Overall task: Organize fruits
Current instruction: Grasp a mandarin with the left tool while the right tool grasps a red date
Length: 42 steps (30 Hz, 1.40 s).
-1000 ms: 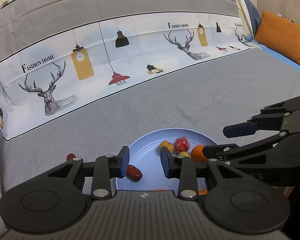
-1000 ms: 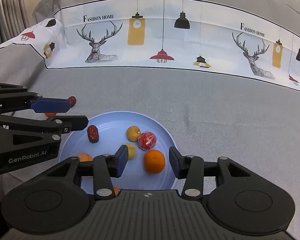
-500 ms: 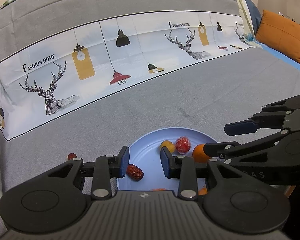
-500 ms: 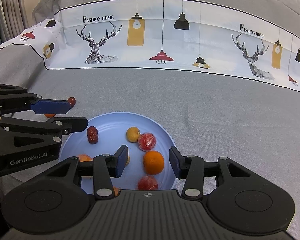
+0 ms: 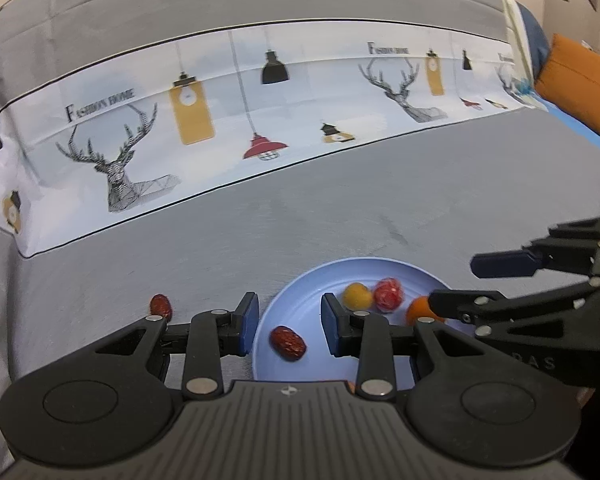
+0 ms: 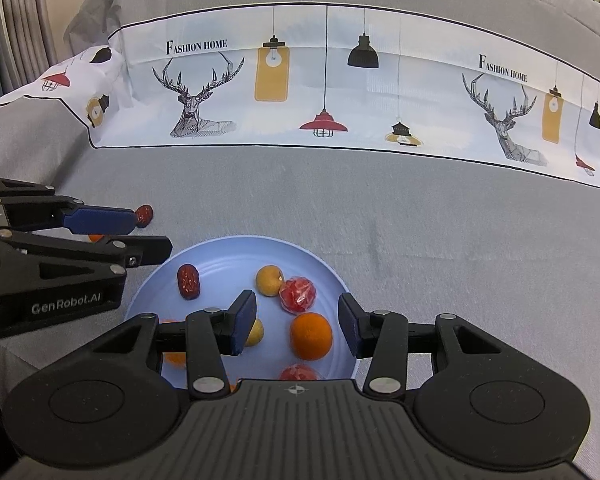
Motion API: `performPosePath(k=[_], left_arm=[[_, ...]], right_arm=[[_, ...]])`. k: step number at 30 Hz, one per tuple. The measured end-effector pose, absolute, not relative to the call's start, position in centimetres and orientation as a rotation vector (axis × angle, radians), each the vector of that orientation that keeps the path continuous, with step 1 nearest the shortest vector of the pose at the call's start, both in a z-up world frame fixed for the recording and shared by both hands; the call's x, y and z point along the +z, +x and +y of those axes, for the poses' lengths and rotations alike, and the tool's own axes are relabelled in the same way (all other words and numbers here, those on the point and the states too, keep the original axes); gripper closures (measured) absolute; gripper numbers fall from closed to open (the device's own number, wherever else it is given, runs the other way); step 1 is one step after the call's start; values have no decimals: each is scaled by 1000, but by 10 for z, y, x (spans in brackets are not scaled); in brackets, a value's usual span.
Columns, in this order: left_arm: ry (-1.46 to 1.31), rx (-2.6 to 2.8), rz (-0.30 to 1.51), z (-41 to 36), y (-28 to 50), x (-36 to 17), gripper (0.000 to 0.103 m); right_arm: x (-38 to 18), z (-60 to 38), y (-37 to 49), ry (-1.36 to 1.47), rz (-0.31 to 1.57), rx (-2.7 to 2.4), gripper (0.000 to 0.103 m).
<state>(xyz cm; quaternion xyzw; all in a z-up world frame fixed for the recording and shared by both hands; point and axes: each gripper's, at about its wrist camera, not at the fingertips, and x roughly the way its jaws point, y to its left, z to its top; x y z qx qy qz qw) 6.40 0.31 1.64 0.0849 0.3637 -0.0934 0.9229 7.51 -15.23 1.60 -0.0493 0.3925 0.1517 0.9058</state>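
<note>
A light blue plate (image 6: 324,264) (image 5: 300,292) lies on the grey bedspread and holds several fruits: a red date (image 6: 188,281) (image 5: 287,342), a yellow fruit (image 6: 269,279) (image 5: 357,295), a wrapped red fruit (image 6: 298,294) (image 5: 389,295), an orange (image 6: 311,336) (image 5: 417,309). Another red date (image 5: 161,306) (image 6: 144,215) lies on the cloth left of the plate. My left gripper (image 5: 288,324) is open and empty over the plate's left edge. My right gripper (image 6: 296,322) is open and empty above the orange.
A white printed band with deer and lamps (image 6: 340,80) crosses the bedspread behind the plate. An orange cushion (image 5: 580,84) sits at far right. A small orange fruit (image 6: 96,237) lies on the cloth, half hidden behind the left gripper.
The left gripper has drifted left, so the plate sits further right in its view. The right gripper has pulled back slightly; a second wrapped red fruit has come into view at the plate's near edge.
</note>
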Motion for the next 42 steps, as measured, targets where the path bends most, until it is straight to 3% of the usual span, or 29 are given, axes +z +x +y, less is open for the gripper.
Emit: performPosePath(k=[11, 15, 17, 20, 22, 24, 27, 42], left_arm=[[25, -103, 753, 48, 84, 39, 65], [-116, 0, 803, 101, 111, 51, 65], [-195, 72, 826, 132, 125, 48, 65], [-287, 152, 872, 166, 130, 24, 53], [-376, 206, 988, 181, 137, 8, 54], [-476, 194, 992, 190, 140, 3, 50], [-429, 207, 1021, 184, 148, -1, 46], [-257, 193, 1123, 159, 161, -32, 46]], right_arm=[[19, -151, 79, -88, 785, 290, 57], [23, -150, 79, -79, 758, 297, 76], [25, -151, 80, -68, 750, 300, 76], [26, -151, 82, -48, 750, 309, 76], [27, -151, 84, -33, 751, 315, 76], [29, -150, 85, -16, 751, 325, 76], [30, -146, 87, 0, 752, 345, 76], [21, -111, 99, 34, 797, 431, 76]])
